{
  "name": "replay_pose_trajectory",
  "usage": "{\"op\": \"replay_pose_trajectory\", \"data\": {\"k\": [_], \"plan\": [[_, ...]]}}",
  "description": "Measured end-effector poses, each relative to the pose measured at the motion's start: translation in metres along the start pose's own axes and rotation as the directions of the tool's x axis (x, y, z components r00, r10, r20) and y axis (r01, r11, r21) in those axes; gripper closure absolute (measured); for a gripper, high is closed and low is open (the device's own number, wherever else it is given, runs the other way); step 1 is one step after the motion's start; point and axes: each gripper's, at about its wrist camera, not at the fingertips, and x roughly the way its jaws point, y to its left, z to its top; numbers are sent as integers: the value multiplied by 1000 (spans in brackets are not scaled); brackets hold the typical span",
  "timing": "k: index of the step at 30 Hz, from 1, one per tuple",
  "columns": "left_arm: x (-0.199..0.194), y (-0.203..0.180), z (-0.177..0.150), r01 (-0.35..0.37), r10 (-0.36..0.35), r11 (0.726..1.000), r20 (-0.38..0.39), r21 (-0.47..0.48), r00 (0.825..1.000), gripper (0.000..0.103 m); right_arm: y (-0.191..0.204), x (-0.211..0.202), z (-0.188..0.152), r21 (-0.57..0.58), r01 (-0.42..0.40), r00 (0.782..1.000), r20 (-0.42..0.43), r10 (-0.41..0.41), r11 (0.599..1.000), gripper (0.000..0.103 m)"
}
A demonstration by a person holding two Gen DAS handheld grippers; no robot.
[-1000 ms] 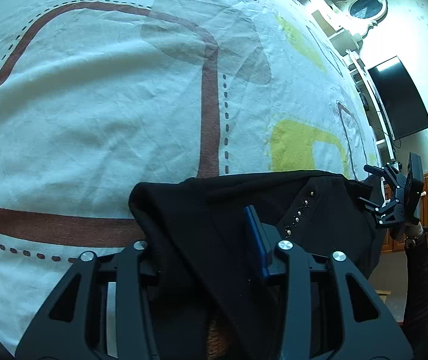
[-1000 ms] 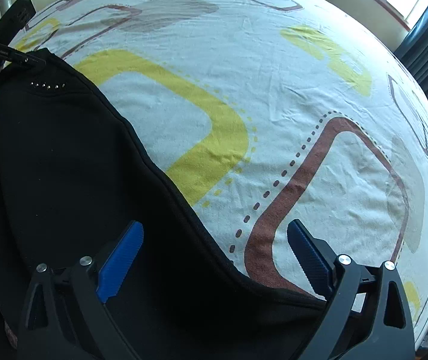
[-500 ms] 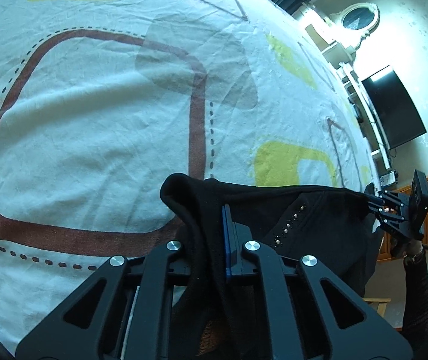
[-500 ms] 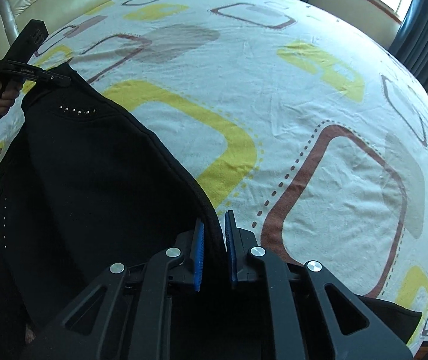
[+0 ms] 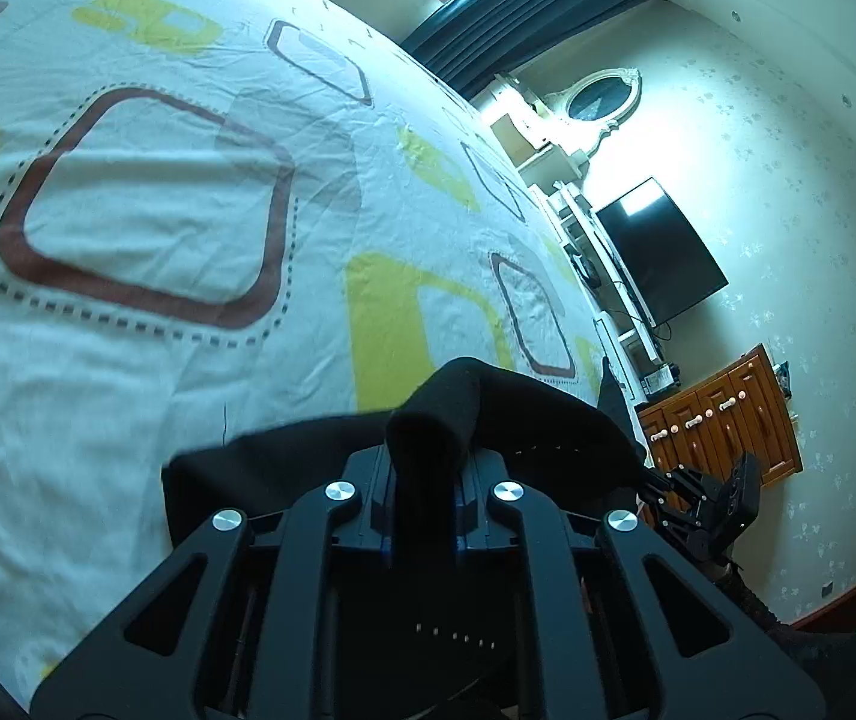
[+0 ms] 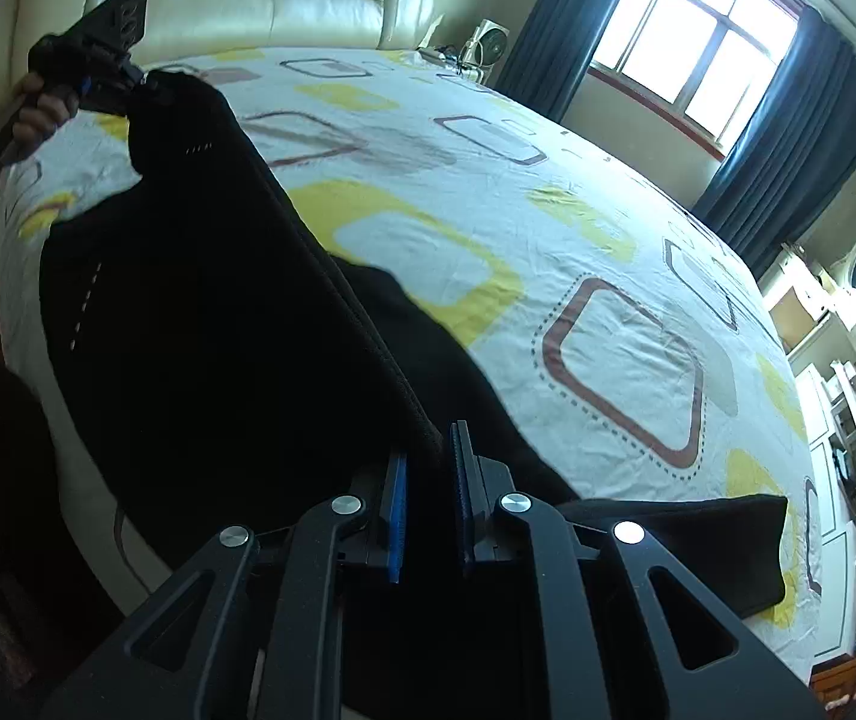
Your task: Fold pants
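Black pants (image 6: pixel 218 330) with small studs hang stretched between my two grippers above a patterned bed sheet (image 6: pixel 548 210). In the left wrist view my left gripper (image 5: pixel 425 480) pinches a bunched fold of the pants (image 5: pixel 548 420); its jaws are opening slightly with the cloth still pressed between the pads. My right gripper (image 6: pixel 431 480) is shut on the pants' seamed edge. Each gripper shows in the other's view: the left gripper (image 6: pixel 128 75) at the far top left, the right gripper (image 5: pixel 668 498) at the lower right. One pants end lies on the sheet at the right.
The bed sheet (image 5: pixel 128 180) fills most of both views. A padded headboard (image 6: pixel 260 6) and window (image 6: pixel 692 42) stand beyond it. A television (image 5: pixel 659 252), wooden cabinet (image 5: pixel 722 414) and oval mirror (image 5: pixel 599 97) line the right wall. A hand (image 6: pixel 38 111) holds the left gripper.
Both grippers closed on the pants, then rose and moved, lifting the cloth off the sheet. The views tilted up, bringing the walls, window and headboard into sight.
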Motion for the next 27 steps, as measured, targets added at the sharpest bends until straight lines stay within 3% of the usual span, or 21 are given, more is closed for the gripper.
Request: {"op": "replay_pose_trajectory", "data": {"k": [5,7,9,10,11,13,15,17,18,21,24,27], "plan": [[-9,27,-58,-96,91,992,-65,-81,994,64,30,14,-43,11,-34,997,-74,35,999,86],[-10,35,-75,-168,158,981,-100,-96,982,61,34,17,-52,37,-64,993,-92,68,997,81],[-11,41,-91,-269,256,959,-127,-92,958,53,35,17,-59,78,-84,990,-108,92,993,71],[-13,45,-99,-291,277,951,-139,-101,951,53,33,15,-61,115,-102,987,-112,115,988,60],[-17,48,-105,-291,275,949,-137,-122,952,53,30,12,-64,149,-119,985,-108,135,982,49],[-29,48,-114,-292,276,942,-112,-166,954,53,21,4,-68,232,-162,979,-87,186,959,39],[-38,44,-121,-288,276,933,-84,-214,957,51,8,-2,-73,334,-202,968,-72,239,921,39],[-42,34,-126,-285,277,926,-67,-247,959,51,-8,-3,-80,458,-242,954,-51,297,855,39],[-43,29,-128,-274,270,924,-52,-267,961,51,-19,-2,-86,534,-266,943,-29,332,802,39],[-38,15,-133,-218,227,912,-15,-349,974,46,-49,-1,-108,741,-316,913,68,402,592,38],[-21,3,-134,-199,210,902,-12,-383,978,43,-78,3,-133,868,-321,900,155,407,378,38],[-1,-5,-130,-209,217,903,-21,-374,976,41,-95,3,-155,919,-302,907,197,372,252,38]]}}
